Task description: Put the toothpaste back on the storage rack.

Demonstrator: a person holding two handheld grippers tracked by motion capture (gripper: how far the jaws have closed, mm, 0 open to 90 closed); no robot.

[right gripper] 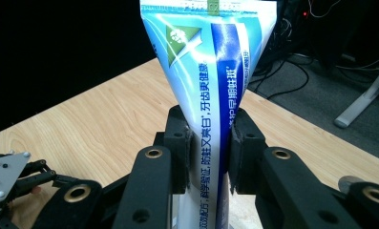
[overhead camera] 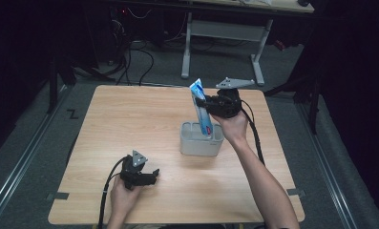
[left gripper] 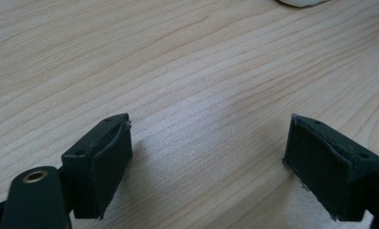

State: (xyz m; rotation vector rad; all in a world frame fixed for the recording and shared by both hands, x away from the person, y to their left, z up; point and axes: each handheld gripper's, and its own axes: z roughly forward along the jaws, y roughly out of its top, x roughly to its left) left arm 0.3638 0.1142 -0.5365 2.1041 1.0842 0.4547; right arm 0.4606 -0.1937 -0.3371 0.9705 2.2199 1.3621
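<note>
High view: the right gripper (overhead camera: 207,106) is clamping a blue-and-white toothpaste tube (overhead camera: 201,109) around its middle, above the far right part of the wooden table (overhead camera: 130,119). The tube is standing nearly upright, crimped end up and tilted slightly to the left, with its lower end dipping inside the grey holder (overhead camera: 201,139) that sits just below it. Whether the bottom is resting on the holder's floor I cannot tell. The left gripper (overhead camera: 151,175) is lying low near the table's front edge, well apart from the holder, jaws spread and holding nothing.

Left gripper view: the two black pads (left gripper: 106,164) are standing wide apart over bare wood grain (left gripper: 187,71), with nothing between them. A pale rounded edge (left gripper: 301,2) is peeking in at the top; too little is visible to name it.

Right gripper view: the pads (right gripper: 183,148) are pressing on both sides of the toothpaste tube (right gripper: 211,95), pinching it narrow at the grip; the flat crimp is fanning out above. The left gripper's grey plate (right gripper: 3,174) is showing at lower left.

Judgement: the step in hand looks like the tube's placement into the holder, nearly done. The next move probably calls for the tube to settle low enough that the holder's wall props it, then a gentle release and a straight lift away, so the tube is not dragged or the light holder tipped.
</note>
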